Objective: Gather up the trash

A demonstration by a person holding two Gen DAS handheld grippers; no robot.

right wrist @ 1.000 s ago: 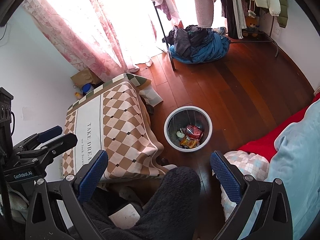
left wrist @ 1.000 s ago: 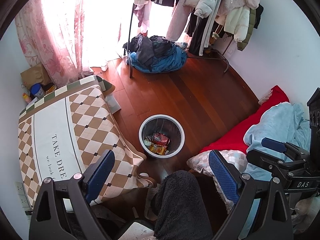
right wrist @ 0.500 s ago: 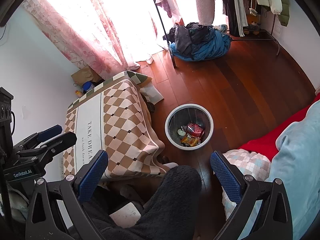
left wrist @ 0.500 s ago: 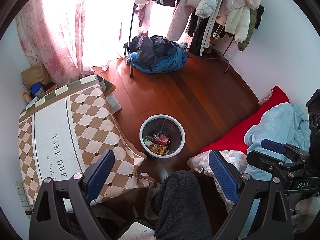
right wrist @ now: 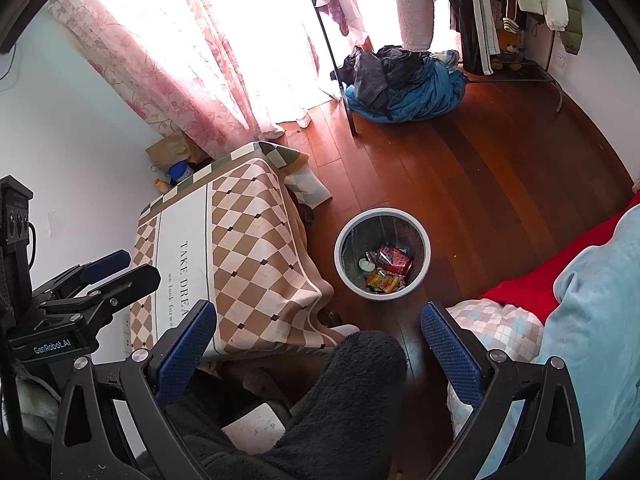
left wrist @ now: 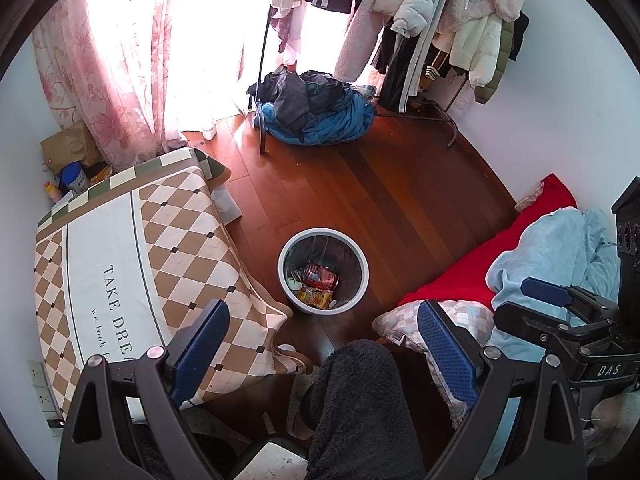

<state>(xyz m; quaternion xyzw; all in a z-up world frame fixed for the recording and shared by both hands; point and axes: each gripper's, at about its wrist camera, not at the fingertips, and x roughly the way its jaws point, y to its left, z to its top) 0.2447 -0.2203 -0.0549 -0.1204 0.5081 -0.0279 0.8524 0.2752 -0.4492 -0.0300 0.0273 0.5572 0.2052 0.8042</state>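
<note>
A white-rimmed waste bin (left wrist: 360, 256) stands on the wooden floor; it also shows in the right wrist view (right wrist: 424, 240). Inside lie a red wrapper (left wrist: 320, 275), a yellow-orange snack packet (left wrist: 316, 295) and small bits. My left gripper (left wrist: 324, 332) is open and empty, held high above the floor, near side of the bin. My right gripper (right wrist: 318, 330) is open and empty too, at similar height. The right gripper shows at the right edge of the left wrist view (left wrist: 532, 300). A dark fleece-clad leg (left wrist: 360, 408) lies below both grippers.
A low table under a checked cloth (left wrist: 120, 264) stands left of the bin. A red mat with a blue blanket (left wrist: 560, 252) and a checked pillow (left wrist: 404, 320) lie right. A clothes pile (left wrist: 316, 116), a clothes rack (left wrist: 440, 20) and pink curtains (left wrist: 120, 60) are at the back.
Both views have drifted slightly; the bin sits a little higher and further right in the right wrist view. Both grippers stay open and empty.
</note>
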